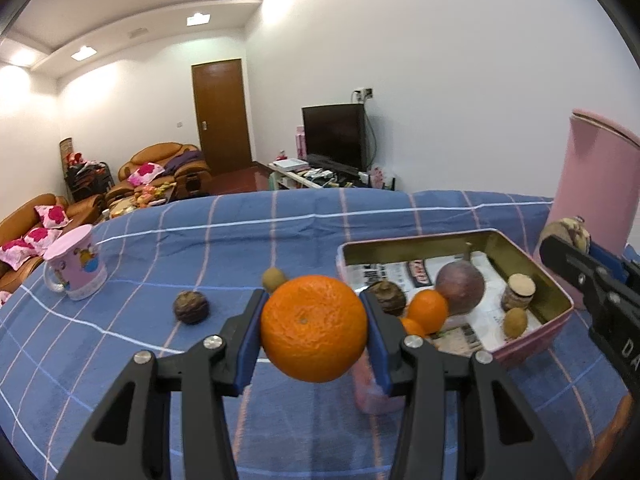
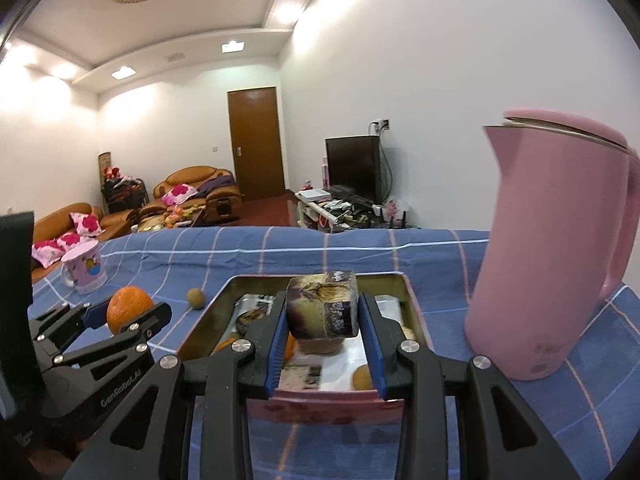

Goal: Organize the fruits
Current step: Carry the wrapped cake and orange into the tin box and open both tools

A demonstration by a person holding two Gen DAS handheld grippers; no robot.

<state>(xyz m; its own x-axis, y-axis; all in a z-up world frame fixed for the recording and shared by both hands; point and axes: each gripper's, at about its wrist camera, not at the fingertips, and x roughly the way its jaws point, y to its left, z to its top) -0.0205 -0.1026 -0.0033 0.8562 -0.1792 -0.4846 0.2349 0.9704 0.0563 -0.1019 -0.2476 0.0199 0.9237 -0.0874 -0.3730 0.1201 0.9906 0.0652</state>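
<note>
Roughly midway: dark wrinkled fruit (image 1: 191, 306) and small kiwi (image 1: 273, 278) left on the blue cloth (image 1: 120, 360); left gripper (image 1: 314, 330) pinching big orange (image 1: 314, 328) above the cloth, just short of the pink tin (image 1: 536, 340) — already holding oranges, a round purple fruit (image 1: 460, 286), a kiwi.

Right gripper (image 2: 324, 316) clamped on a brownish block-shaped item (image 2: 323, 306) over the tin — visible properly only in right view, which also shows the pink jug (image 2: 552, 248) whole; loose fruits clearer in left view.

Only readable stuff: "GenRobot.AI" printed in white along the left gripper (image 2: 120, 316) body at about 8 o'clock in the right wrist view, plus "DA" on the right gripper (image 1: 576, 240) at 3 o'clock.
</note>
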